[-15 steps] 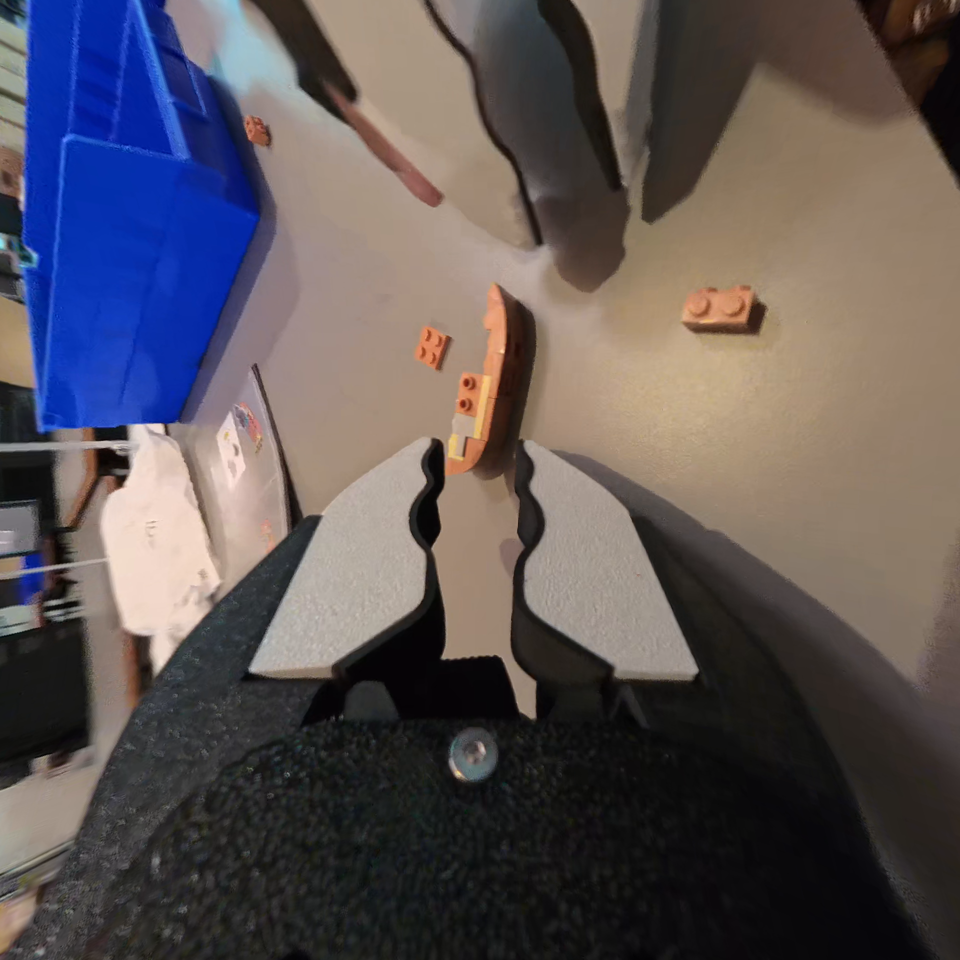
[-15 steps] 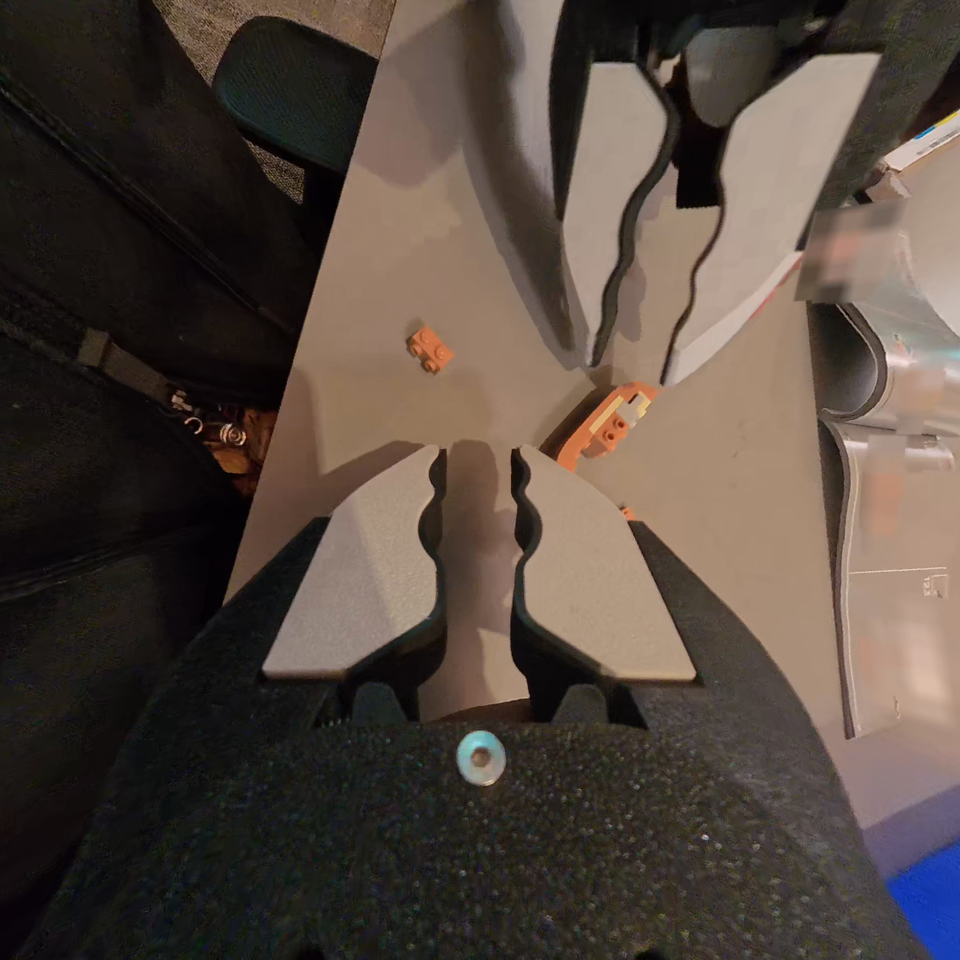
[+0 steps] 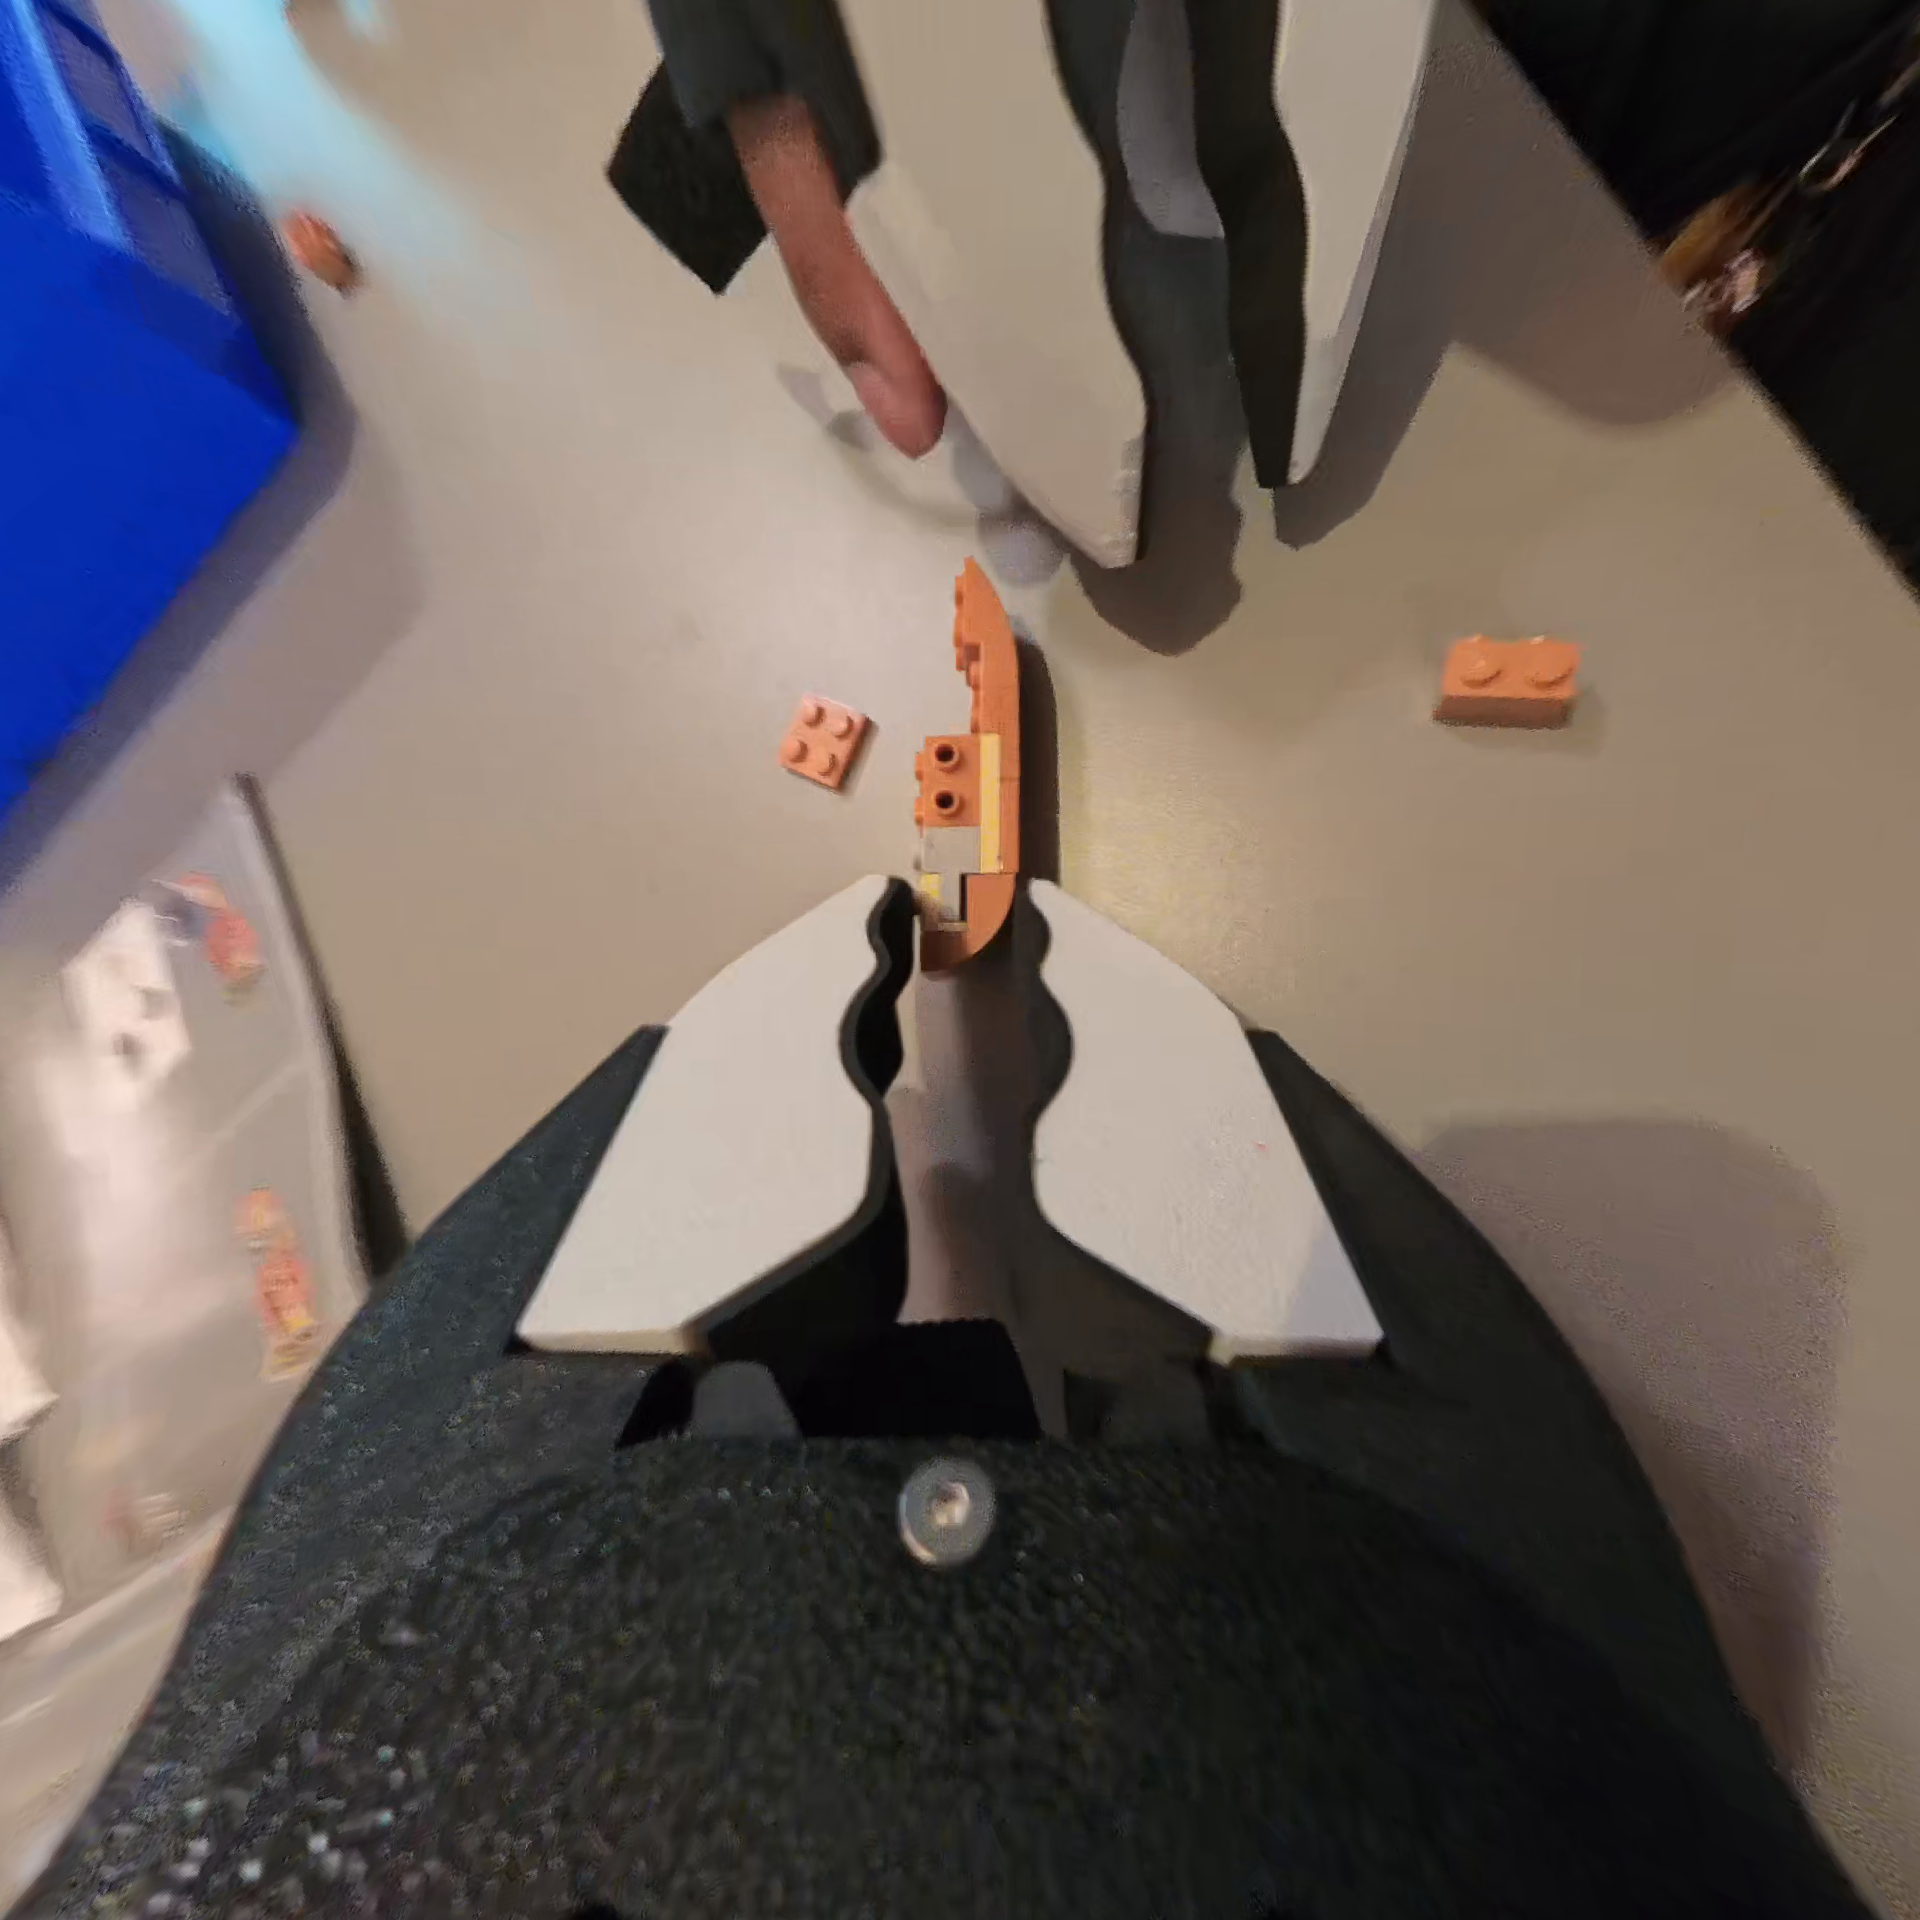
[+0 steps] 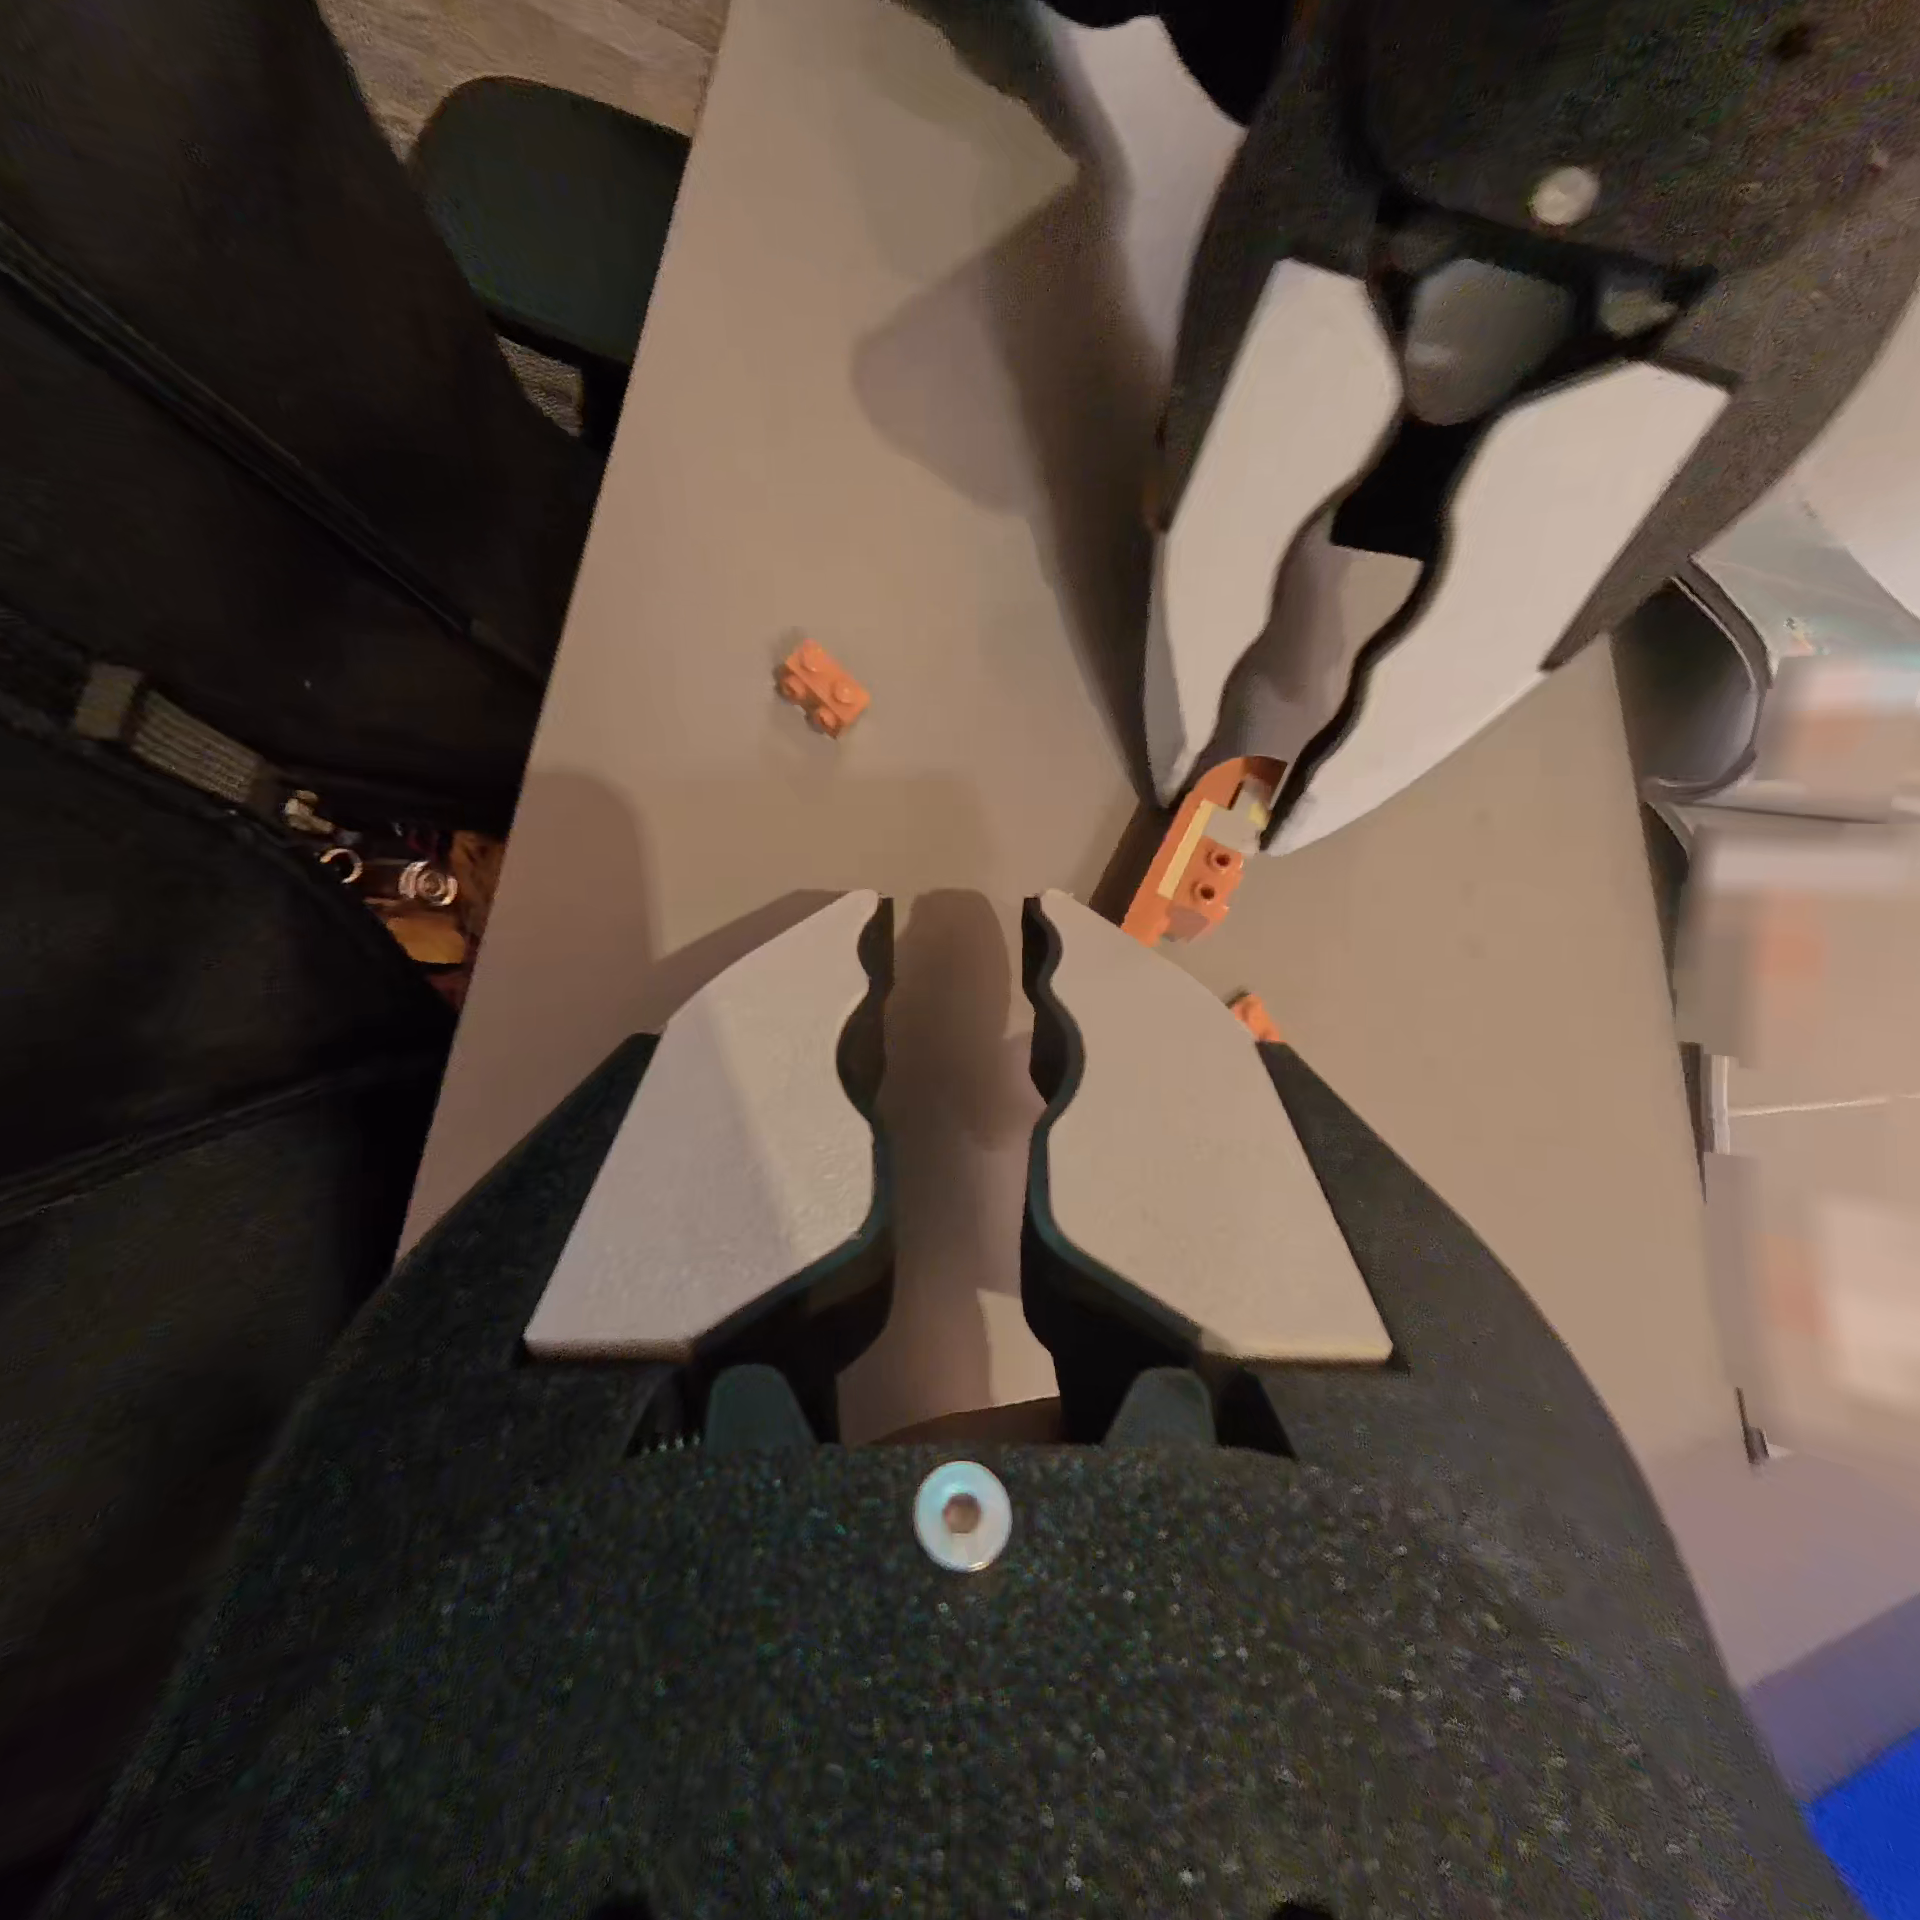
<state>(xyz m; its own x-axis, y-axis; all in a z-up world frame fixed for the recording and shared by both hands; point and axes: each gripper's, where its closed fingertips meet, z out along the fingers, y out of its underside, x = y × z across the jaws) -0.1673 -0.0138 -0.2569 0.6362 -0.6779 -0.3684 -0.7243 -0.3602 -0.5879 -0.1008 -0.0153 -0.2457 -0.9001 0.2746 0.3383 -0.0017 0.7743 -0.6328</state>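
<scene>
An orange brick assembly (image 3: 987, 727) with yellow and grey parts stands on edge on the grey table (image 3: 1455, 987). My left gripper (image 3: 966, 904) is shut on its near rounded end, with both pads against it. The right wrist view shows the same grip: the left gripper (image 4: 1231, 800) pinches the end of the assembly (image 4: 1184, 883). My right gripper (image 4: 956, 914) is open and empty just above the table, and the assembly lies close beside its right fingertip (image 4: 1060, 925). It also shows in the left wrist view (image 3: 1205, 520), beyond the assembly's far end, with a person's finger (image 3: 862, 343) beside it.
A flat orange square plate (image 3: 823, 740) lies left of the assembly and an orange two-stud brick (image 3: 1512, 681) lies to its right. A blue bin (image 3: 114, 468) stands at the left, with a small orange piece (image 3: 322, 249) near it. A printed sheet (image 3: 208, 1091) lies below the bin. A black bag (image 4: 208, 623) sits past the table edge. About 7 cm separates my left fingertips from my right. Between my left fingertips and the flat orange square plate (image 3: 823, 740) there is roughly 4 cm.
My left gripper moved forward and closed its jaws on the near end of the assembly. The right gripper moved closer to the assembly's far end, its jaws unchanged.
</scene>
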